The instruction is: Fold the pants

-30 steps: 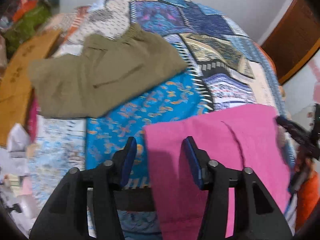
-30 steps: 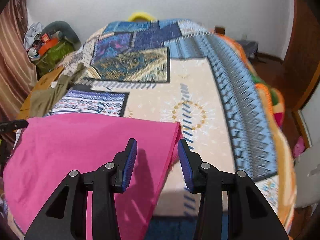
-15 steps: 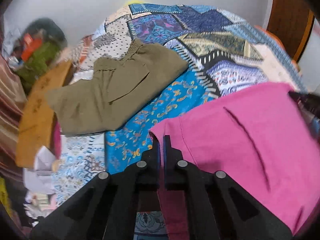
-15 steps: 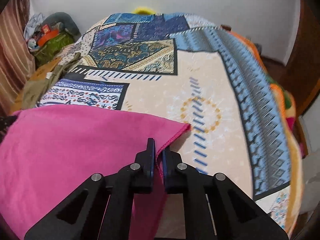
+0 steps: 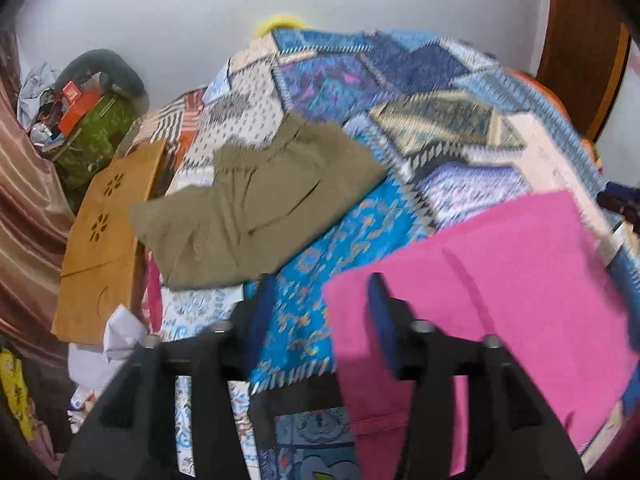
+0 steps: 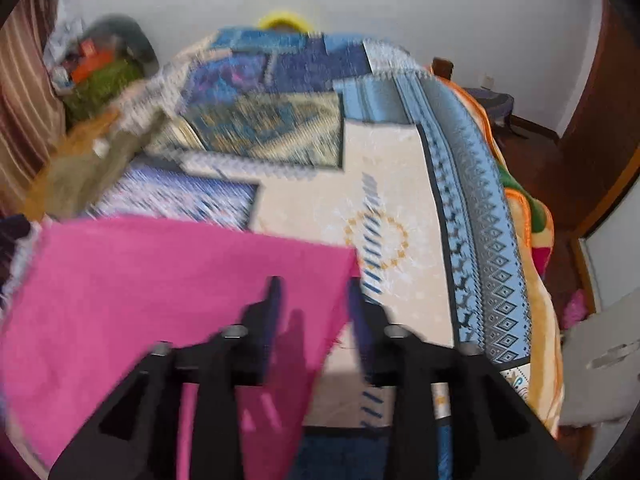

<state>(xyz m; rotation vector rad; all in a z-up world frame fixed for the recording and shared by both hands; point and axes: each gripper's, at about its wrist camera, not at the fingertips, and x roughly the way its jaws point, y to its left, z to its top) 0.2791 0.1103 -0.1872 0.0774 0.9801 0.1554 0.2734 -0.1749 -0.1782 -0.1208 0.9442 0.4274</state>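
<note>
- Our left gripper (image 5: pixel 320 308) has its jaws spread wide, holding nothing; the left corner of the pink pants (image 5: pixel 492 280) lies between and just under the blue pads (image 5: pixel 262 308)
- Our right gripper (image 6: pixel 314 312) is likewise parted, with the right corner of the pink pants (image 6: pixel 168 288) lying in the gap and nothing pinched
- The pink pants lie flat as a folded panel on the near part of the patchwork bedspread (image 5: pixel 360 232), their far edge running straight across in the right wrist view
- The olive pants (image 5: pixel 256 208) lie folded farther up the bed toward the left, well apart from the pink pair; we see their elastic waistband toward the far side
- A brown cardboard sheet (image 5: pixel 108 236) with flower-shaped cutouts leans at the bed's left edge, just beside the olive pants
- A green bundle with an orange box (image 5: pixel 80 104) on it sits in the far left corner by the striped curtain (image 5: pixel 24 216)
- Both views are blurred, so fine detail on the fabric is hard to tell
</note>
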